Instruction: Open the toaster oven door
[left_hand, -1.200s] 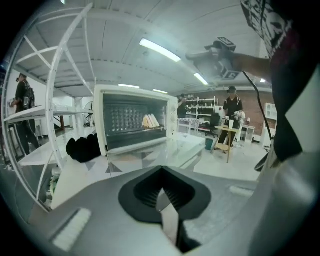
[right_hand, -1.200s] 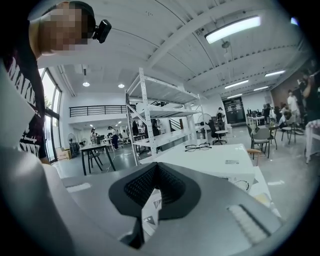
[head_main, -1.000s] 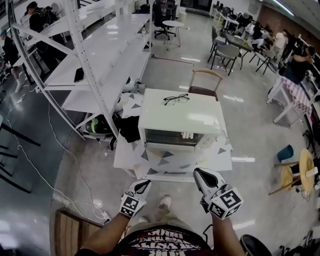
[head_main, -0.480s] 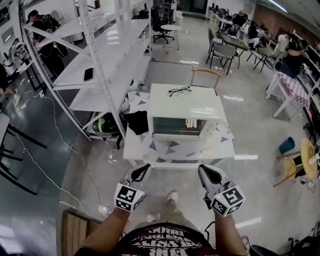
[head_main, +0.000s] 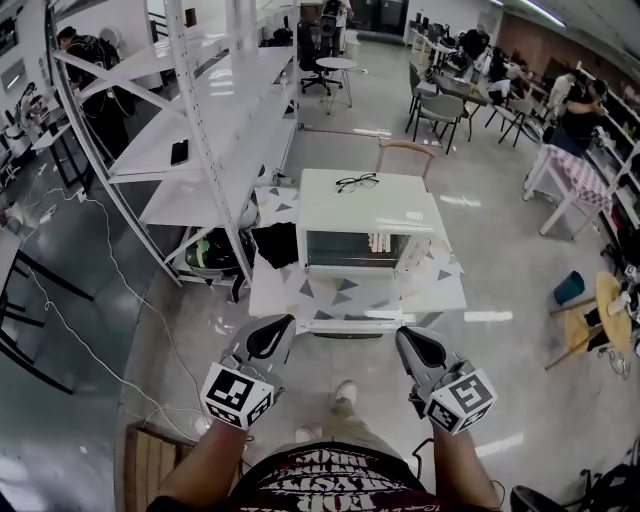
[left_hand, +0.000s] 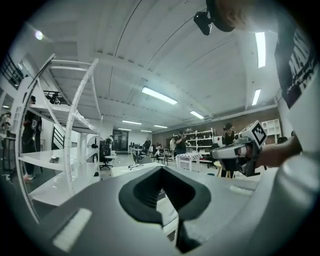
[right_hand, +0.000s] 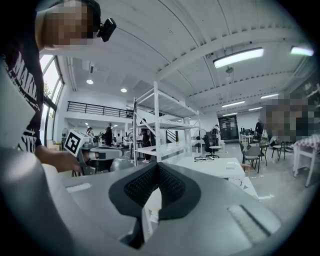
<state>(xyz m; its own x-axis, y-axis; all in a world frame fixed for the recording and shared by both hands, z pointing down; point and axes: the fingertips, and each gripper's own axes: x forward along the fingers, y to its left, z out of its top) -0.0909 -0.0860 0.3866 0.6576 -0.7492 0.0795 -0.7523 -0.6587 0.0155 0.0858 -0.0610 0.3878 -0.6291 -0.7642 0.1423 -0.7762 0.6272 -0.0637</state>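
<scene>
Toaster oven (head_main: 365, 225) centre frame on triangle-patterned surface (head_main: 345, 297), door closed, glasses (head_main: 357, 182) on top, left gripper (head_main: 280, 325) and right gripper (head_main: 405, 337) low in frame, well apart from oven, both jaws clenched, nothing between them.

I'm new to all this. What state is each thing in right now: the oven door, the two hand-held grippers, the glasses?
toaster oven door: closed, nothing touching it.
left gripper: shut, empty, held apart from the oven.
right gripper: shut, empty, also apart from the oven.
glasses: lying on top of the toaster oven.
</scene>
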